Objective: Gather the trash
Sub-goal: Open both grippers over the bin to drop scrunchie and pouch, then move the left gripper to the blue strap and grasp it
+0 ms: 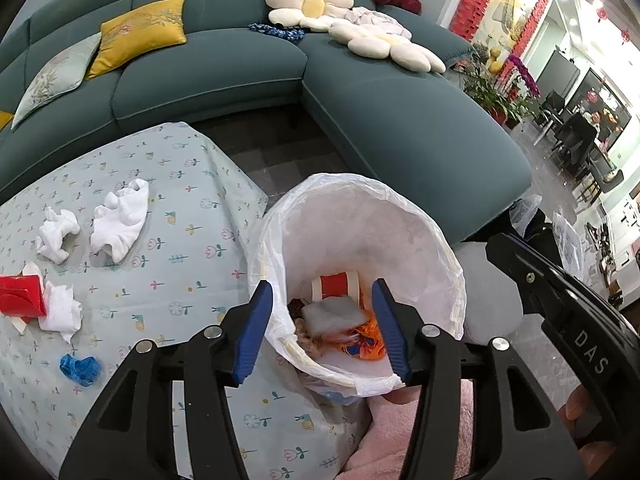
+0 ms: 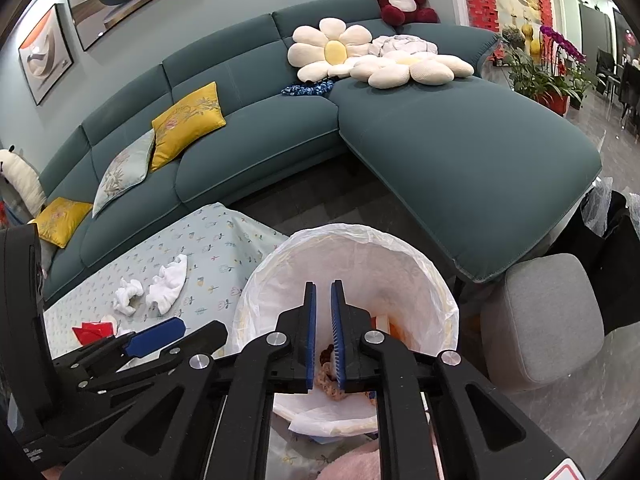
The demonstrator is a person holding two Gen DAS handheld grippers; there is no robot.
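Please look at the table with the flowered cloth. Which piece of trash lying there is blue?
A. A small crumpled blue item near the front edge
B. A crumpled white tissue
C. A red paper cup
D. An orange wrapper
A: in the left wrist view a small crumpled blue item lies on the tablecloth, in front of the white tissues and the red box.

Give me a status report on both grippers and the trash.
Left gripper open, empty, over the bin. Right gripper nearly shut, nothing held. Crumpled tissues and a blue scrap left on the table. Nothing blocking.
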